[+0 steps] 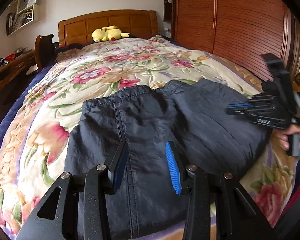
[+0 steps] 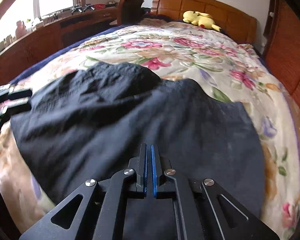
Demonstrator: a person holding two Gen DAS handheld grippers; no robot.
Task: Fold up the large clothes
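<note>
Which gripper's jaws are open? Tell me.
The left gripper: its jaws stand wide apart over the dark garment. The right gripper has its jaws nearly together.

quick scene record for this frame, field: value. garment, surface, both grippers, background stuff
garment: dark navy garment, spread flat, partly rumpled at its far edge
surface: floral blanket on the bed
left gripper: open, above the garment, holding nothing
right gripper: shut, nothing visibly pinched, over the garment
background: yellow plush toy by the wooden headboard
</note>
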